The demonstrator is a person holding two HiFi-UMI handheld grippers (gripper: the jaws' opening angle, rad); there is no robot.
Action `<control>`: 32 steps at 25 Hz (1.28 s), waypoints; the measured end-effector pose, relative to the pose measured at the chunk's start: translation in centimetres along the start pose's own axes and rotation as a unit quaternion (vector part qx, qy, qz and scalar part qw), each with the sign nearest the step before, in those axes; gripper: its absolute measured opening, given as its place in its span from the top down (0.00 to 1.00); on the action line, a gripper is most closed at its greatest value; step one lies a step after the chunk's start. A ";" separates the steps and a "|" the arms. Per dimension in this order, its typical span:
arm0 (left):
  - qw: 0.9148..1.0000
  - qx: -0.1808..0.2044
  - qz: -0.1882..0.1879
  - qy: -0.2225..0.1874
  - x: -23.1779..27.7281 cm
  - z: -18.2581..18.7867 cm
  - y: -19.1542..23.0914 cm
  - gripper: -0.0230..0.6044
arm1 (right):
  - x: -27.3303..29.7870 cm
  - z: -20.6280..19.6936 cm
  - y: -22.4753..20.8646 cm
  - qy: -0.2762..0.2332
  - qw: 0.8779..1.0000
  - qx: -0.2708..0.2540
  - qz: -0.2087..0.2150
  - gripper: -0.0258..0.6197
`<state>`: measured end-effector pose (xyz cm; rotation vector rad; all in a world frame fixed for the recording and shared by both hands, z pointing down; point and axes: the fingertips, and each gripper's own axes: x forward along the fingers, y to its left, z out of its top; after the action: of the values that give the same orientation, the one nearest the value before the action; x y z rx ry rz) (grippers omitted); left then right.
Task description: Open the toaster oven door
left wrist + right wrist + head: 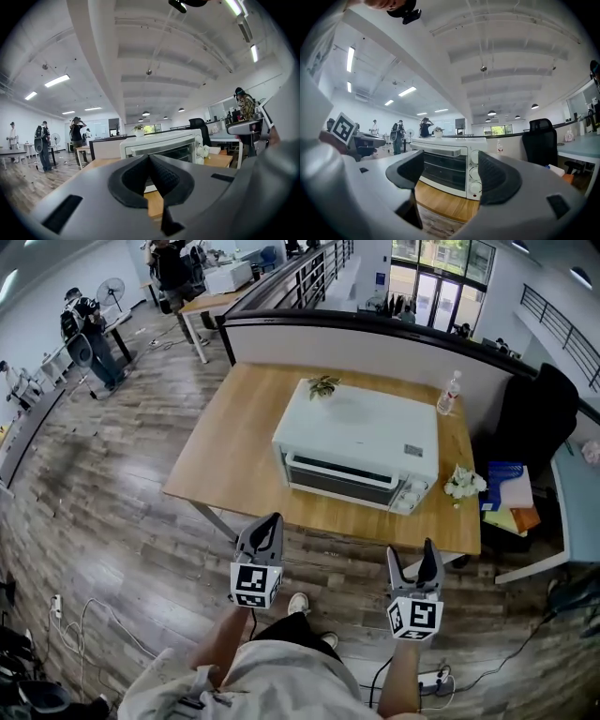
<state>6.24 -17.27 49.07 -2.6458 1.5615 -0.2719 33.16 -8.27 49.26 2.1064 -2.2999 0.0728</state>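
A white toaster oven (356,442) stands on a wooden table (225,460), its glass door (339,479) shut and facing me, with knobs (409,497) at its right end. Both grippers hang in the air short of the table's near edge, touching nothing. My left gripper (274,521) is shut with its pads pressed together; in the left gripper view (150,159) the oven (164,146) lies beyond it. My right gripper (428,546) is open and empty; the right gripper view (450,171) frames the oven (445,166) and its door handle (439,149) between the jaws.
A small potted plant (323,386) sits on top of the oven. A water bottle (449,393) and white flowers (463,482) stand at the table's right side. A black chair (539,418) and stacked folders (506,495) are further right. A power strip (433,681) lies by my feet.
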 end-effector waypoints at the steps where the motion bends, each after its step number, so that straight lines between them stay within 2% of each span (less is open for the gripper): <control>1: 1.000 -0.001 0.001 0.001 0.4 0.1 0.5 0.95 | 0.5 0.3 0.1 0.001 1.000 -0.003 0.002 0.40; 9: 1.000 -0.009 0.013 -0.005 2.0 -0.1 4.1 0.95 | 5.0 0.6 2.6 0.023 0.998 -0.037 0.036 0.40; 13: 1.000 0.010 0.008 0.008 2.4 -0.4 4.5 0.95 | 6.7 0.4 4.3 0.034 0.996 -0.053 0.058 0.40; 20: 1.000 -0.019 0.001 0.007 2.8 -1.3 5.2 0.95 | 9.3 1.4 6.8 0.044 0.988 -0.116 0.094 0.40; 23: 1.000 -0.029 0.000 0.009 3.0 -1.8 5.5 0.95 | 10.7 1.2 8.0 0.074 0.976 -0.167 0.115 0.40; 26: 0.999 -0.039 -0.001 0.013 3.2 -2.5 5.7 0.95 | 12.2 1.2 8.9 0.102 0.960 -0.230 0.126 0.40; 29: 0.999 -0.045 -0.002 0.018 3.4 -3.2 6.0 0.95 | 13.5 1.0 9.1 0.125 0.937 -0.297 0.133 0.40; 32: 0.998 -0.050 -0.005 0.022 3.6 -3.7 6.0 0.95 | 14.5 -0.2 9.1 0.158 0.908 -0.358 0.150 0.40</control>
<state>2.08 -23.24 52.30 -2.7416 1.6159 -0.2622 22.80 -21.88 49.98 1.2726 -1.9988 -0.3446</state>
